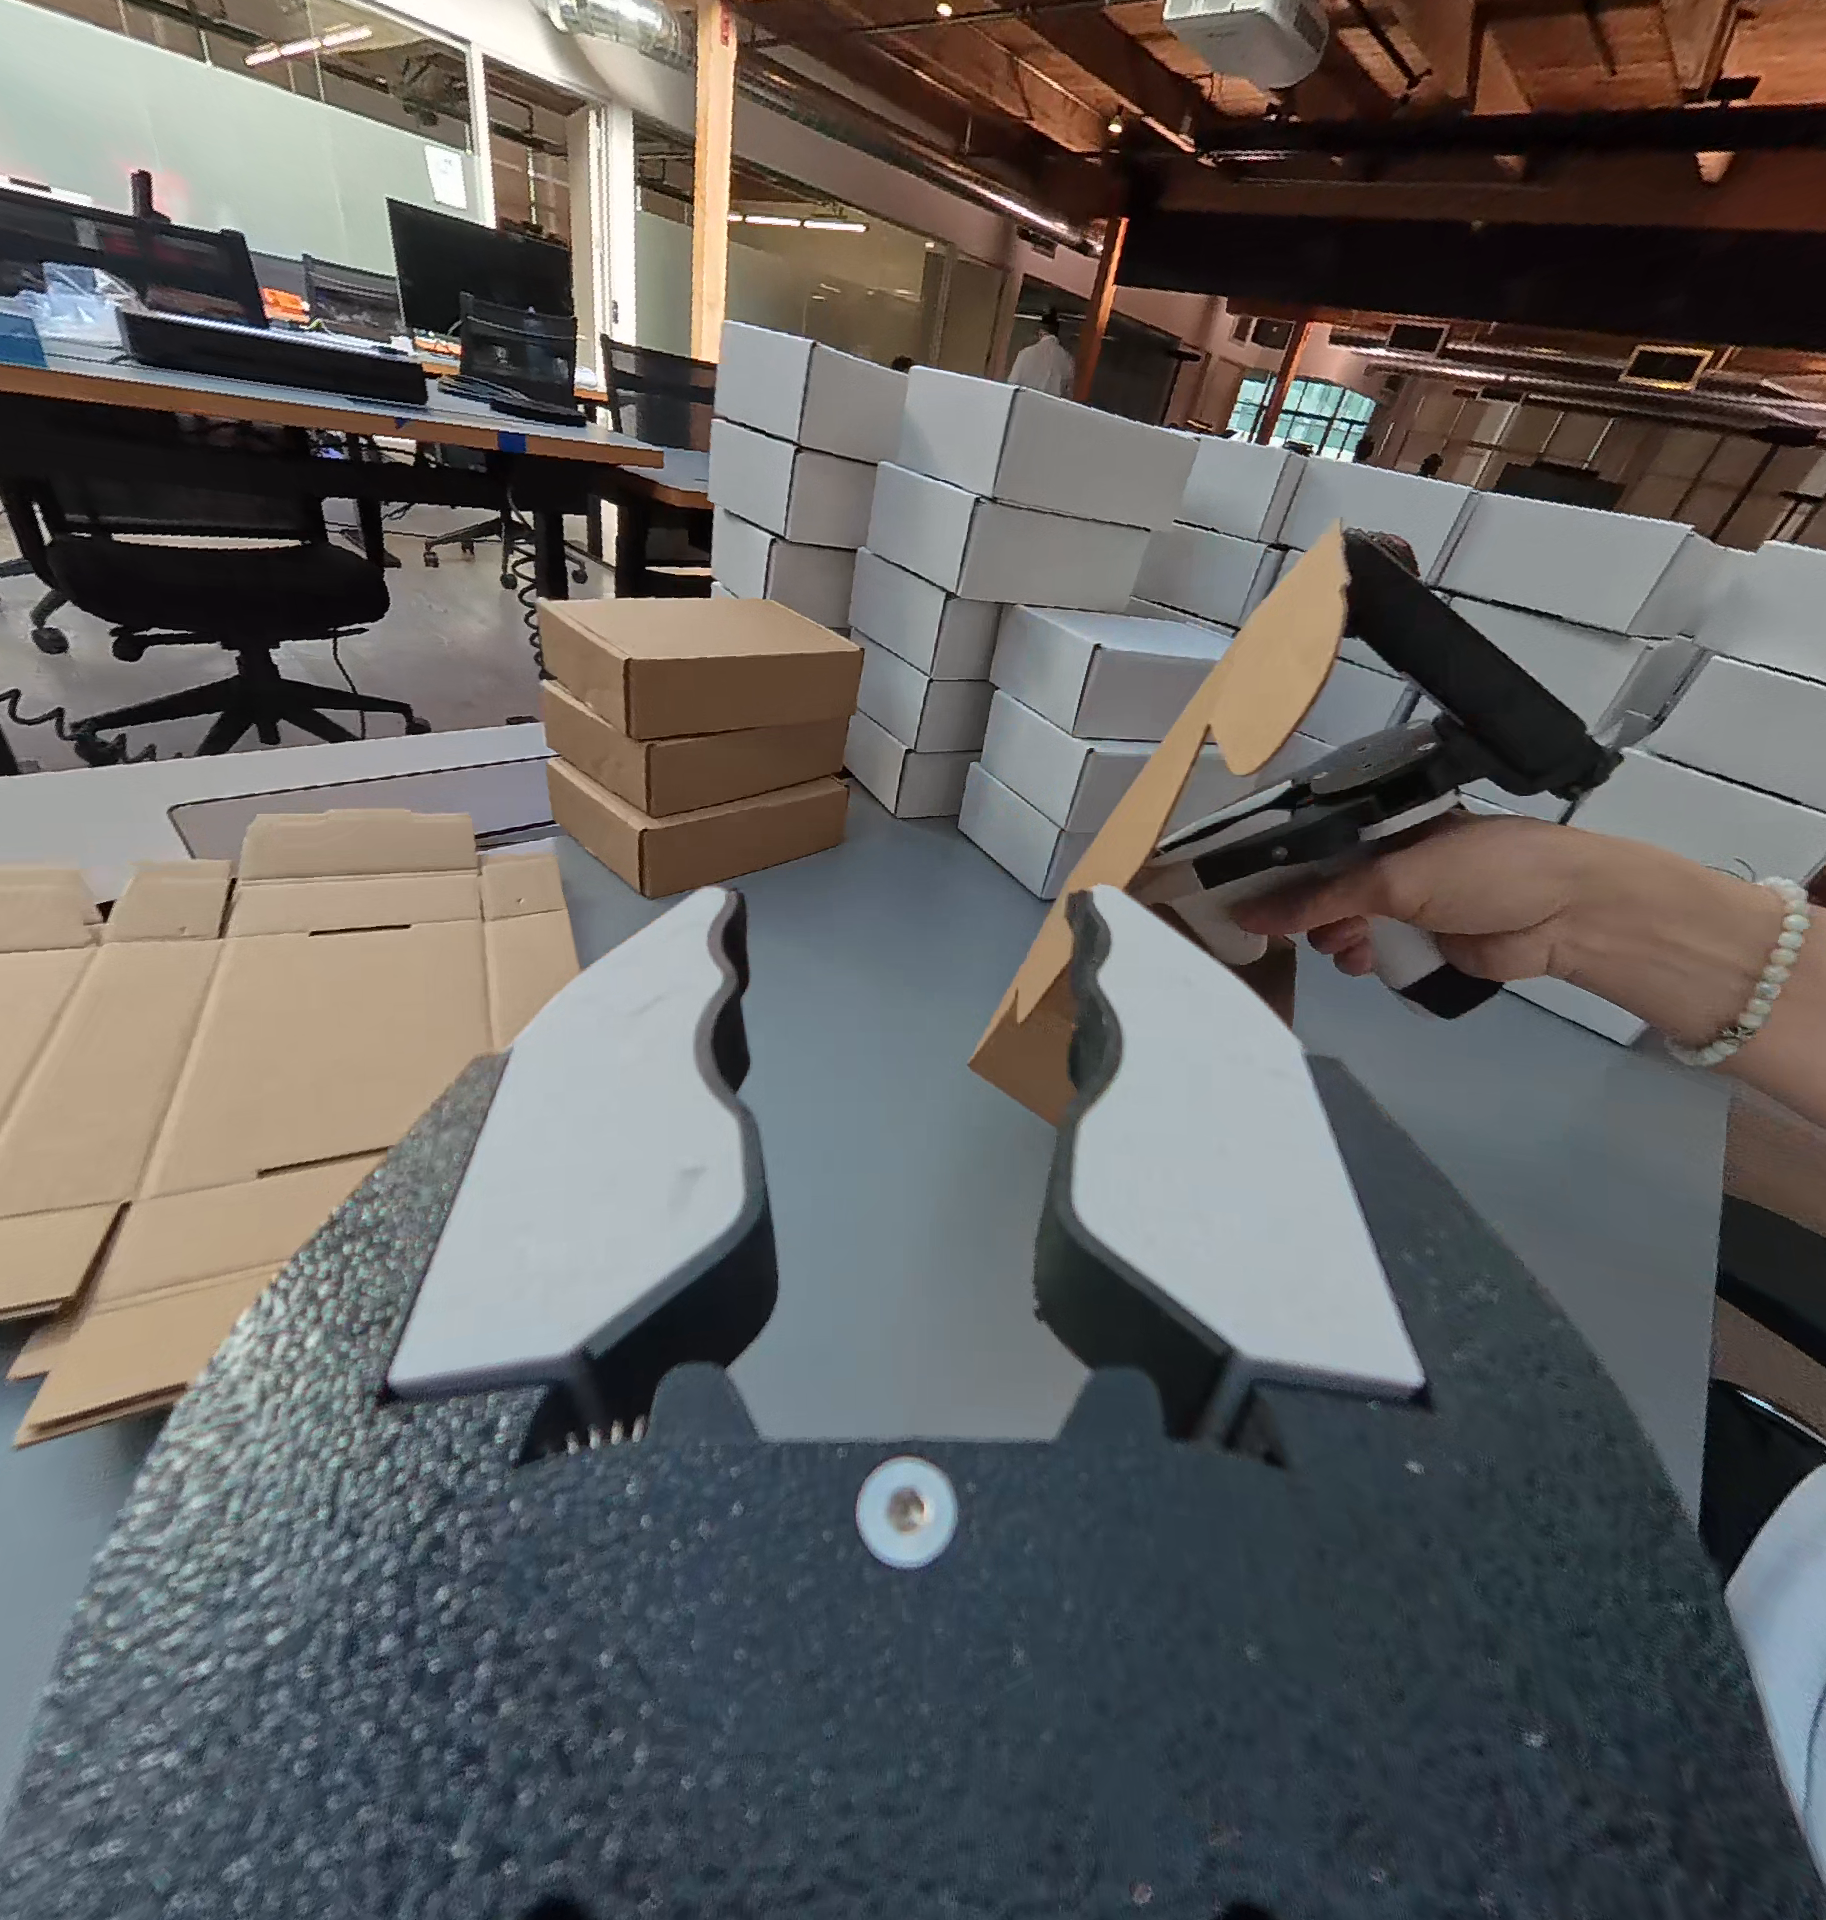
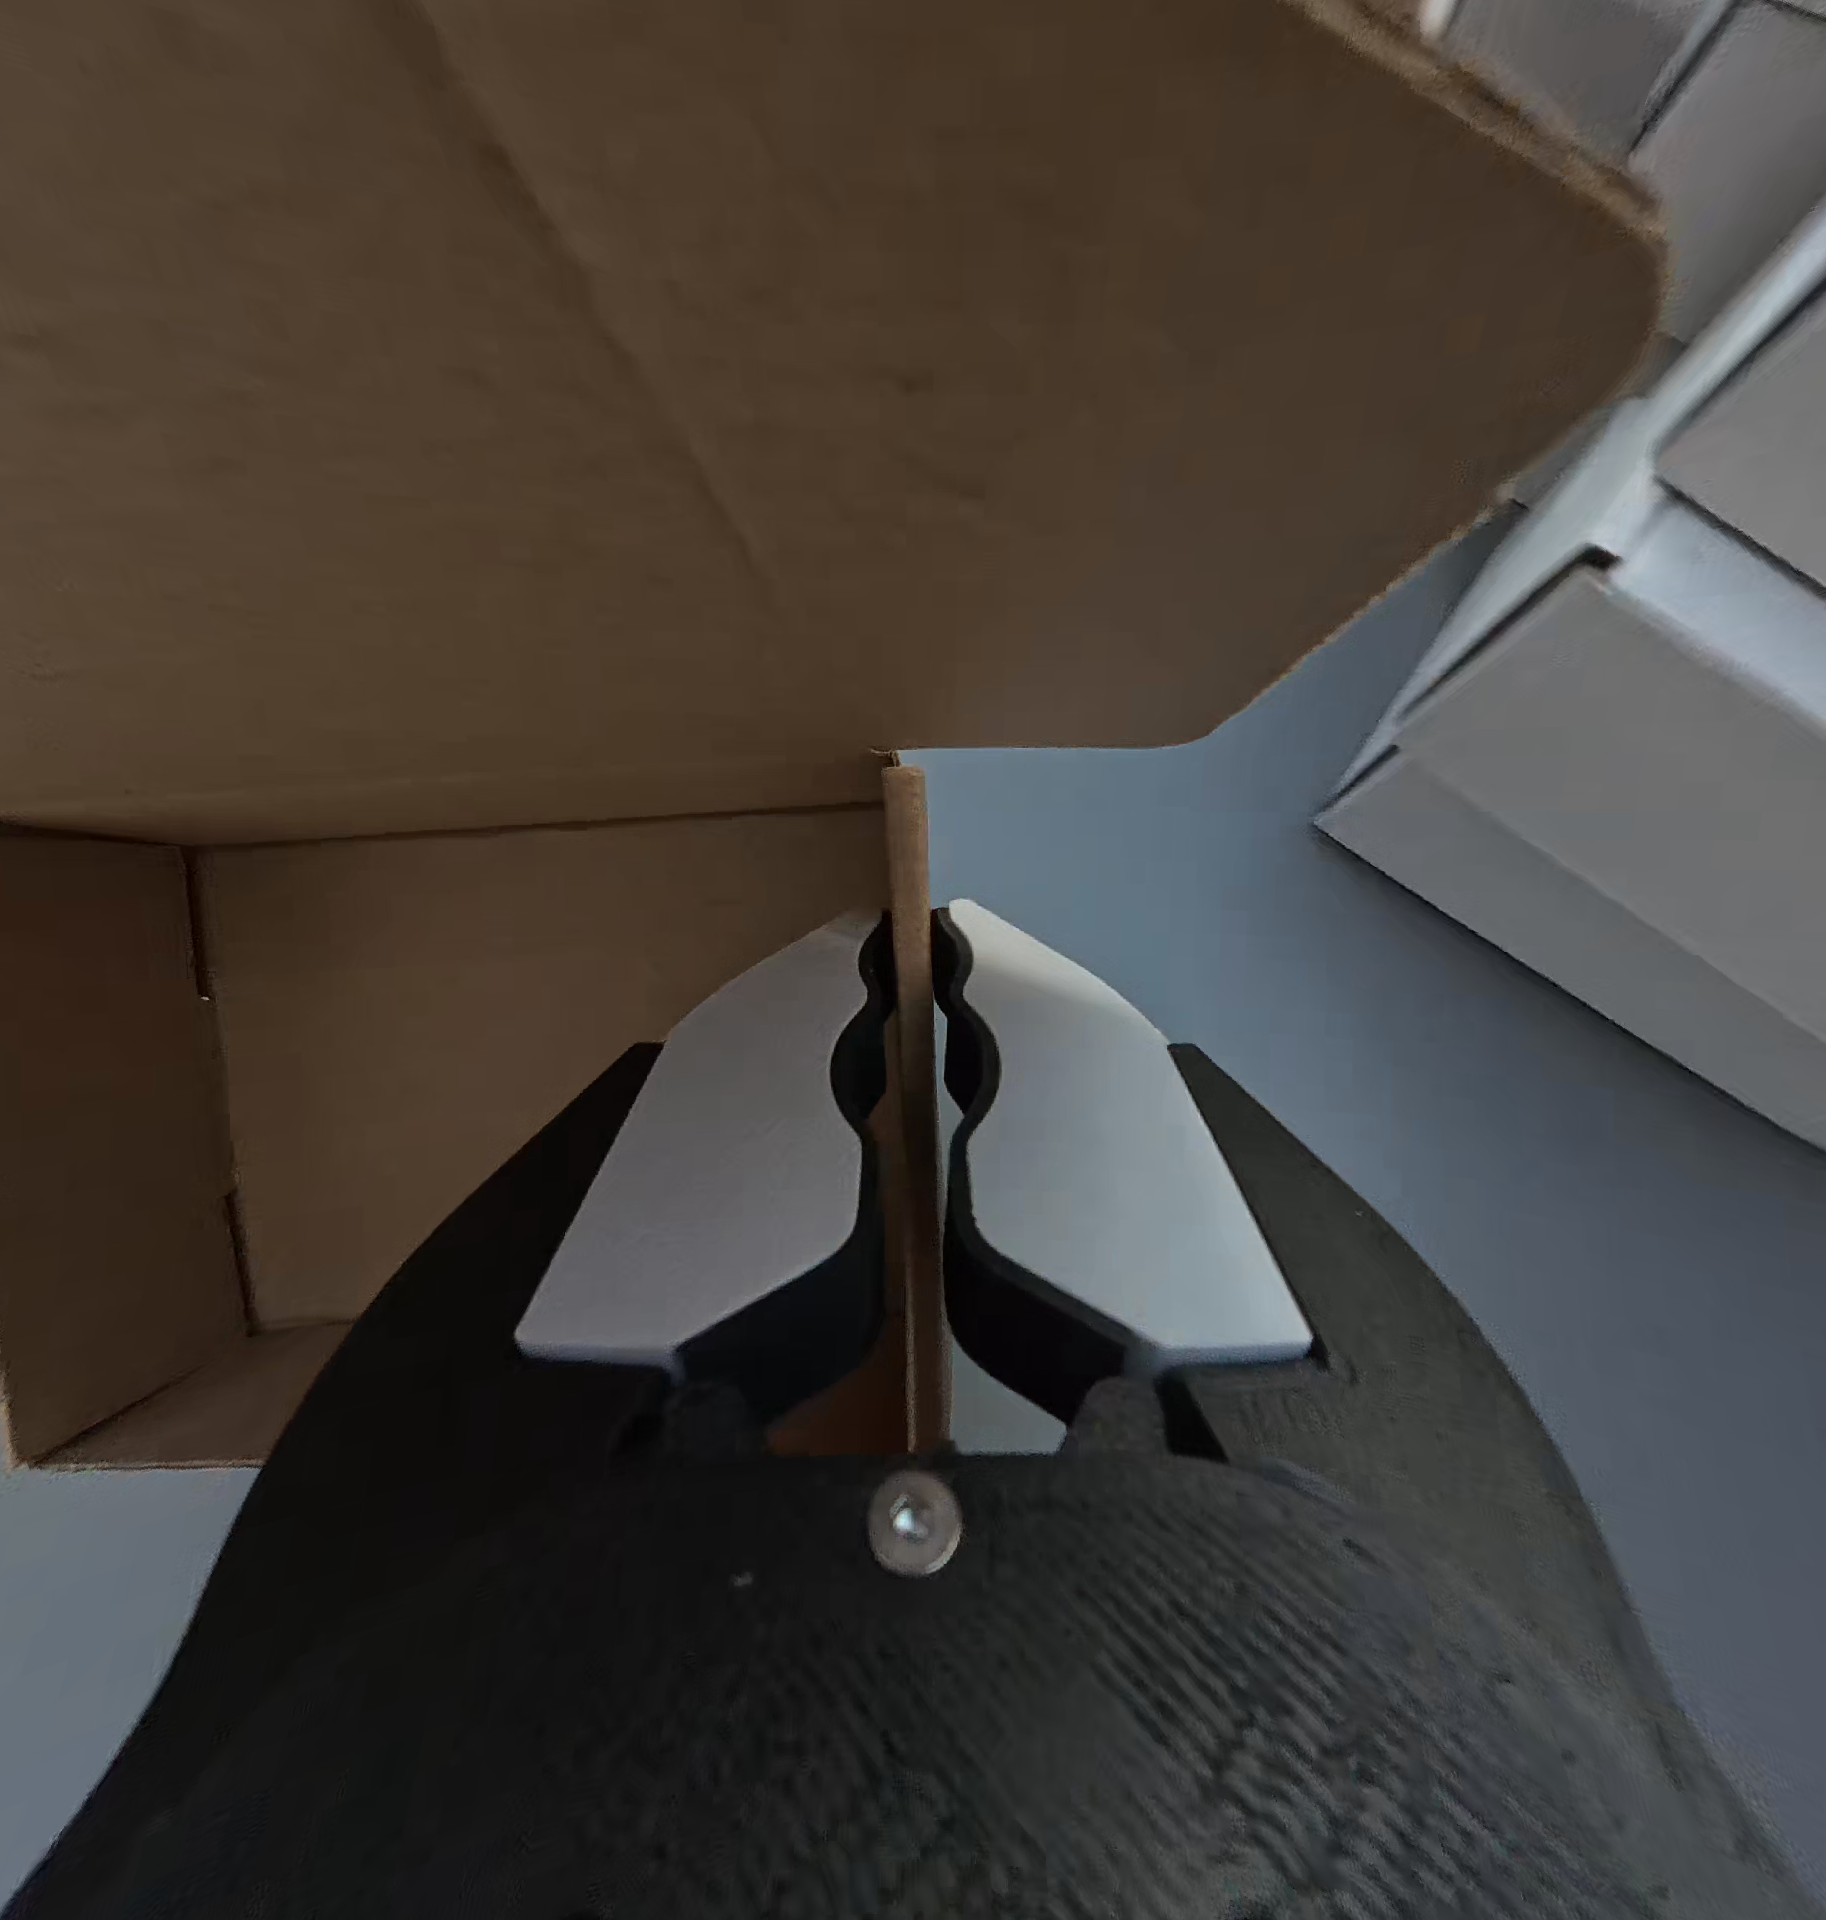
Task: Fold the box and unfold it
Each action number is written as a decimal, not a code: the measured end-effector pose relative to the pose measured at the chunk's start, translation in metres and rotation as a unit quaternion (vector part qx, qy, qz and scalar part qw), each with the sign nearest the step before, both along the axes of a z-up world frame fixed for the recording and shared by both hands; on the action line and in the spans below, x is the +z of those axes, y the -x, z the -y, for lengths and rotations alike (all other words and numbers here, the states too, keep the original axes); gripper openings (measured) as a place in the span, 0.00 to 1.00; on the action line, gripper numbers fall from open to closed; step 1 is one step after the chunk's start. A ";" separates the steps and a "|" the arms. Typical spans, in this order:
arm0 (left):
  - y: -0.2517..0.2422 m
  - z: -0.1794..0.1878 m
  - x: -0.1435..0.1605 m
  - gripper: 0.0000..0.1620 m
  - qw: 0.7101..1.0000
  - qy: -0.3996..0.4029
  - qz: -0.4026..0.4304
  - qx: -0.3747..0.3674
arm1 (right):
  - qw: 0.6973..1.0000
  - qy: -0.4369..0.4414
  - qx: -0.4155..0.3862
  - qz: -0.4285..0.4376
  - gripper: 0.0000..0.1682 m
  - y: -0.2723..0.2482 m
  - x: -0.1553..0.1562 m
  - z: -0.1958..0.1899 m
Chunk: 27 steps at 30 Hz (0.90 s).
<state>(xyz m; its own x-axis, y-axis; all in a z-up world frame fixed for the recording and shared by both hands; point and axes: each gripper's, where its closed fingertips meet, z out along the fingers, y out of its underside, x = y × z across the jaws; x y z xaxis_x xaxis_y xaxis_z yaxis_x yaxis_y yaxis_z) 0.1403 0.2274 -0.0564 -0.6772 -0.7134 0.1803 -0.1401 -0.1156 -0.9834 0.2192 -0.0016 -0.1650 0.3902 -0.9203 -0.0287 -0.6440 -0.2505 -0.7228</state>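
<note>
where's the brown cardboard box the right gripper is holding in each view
Left wrist view: the brown cardboard box stands tilted right of centre, partly behind the open left gripper, pinched by the right gripper.
Right wrist view: it fills the top and left; one wall runs edge-on between the shut fingers.
Shared landmark: the stacked white cardboard boxes behind it on the grey table.

Right gripper point(image 2: 914, 925) clamps the seemingly half-folded box's point(image 2: 680, 416) wall edge.
</note>
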 end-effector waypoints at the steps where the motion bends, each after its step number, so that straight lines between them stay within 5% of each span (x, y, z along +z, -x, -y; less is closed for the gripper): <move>1: 0.000 0.009 0.000 0.36 1.000 0.000 0.001 -0.010 | 0.999 0.000 -0.033 0.003 0.04 0.003 0.000 0.013; 6: 0.005 0.051 -0.012 0.37 0.998 -0.017 -0.019 -0.056 | 0.990 -0.045 -0.133 -0.007 0.04 0.024 -0.011 0.039; 17: 0.012 0.087 -0.046 0.39 0.992 -0.069 -0.049 -0.099 | 0.990 -0.009 -0.136 -0.031 0.06 0.027 -0.038 0.037; 24: 0.006 0.084 -0.051 0.39 0.992 -0.068 -0.048 -0.090 | 0.993 -0.092 -0.051 -0.051 0.52 0.048 -0.031 0.028; 27: 0.001 0.080 -0.049 0.39 0.993 -0.080 -0.019 -0.083 | 0.993 -0.109 0.002 0.037 0.55 0.046 0.005 0.041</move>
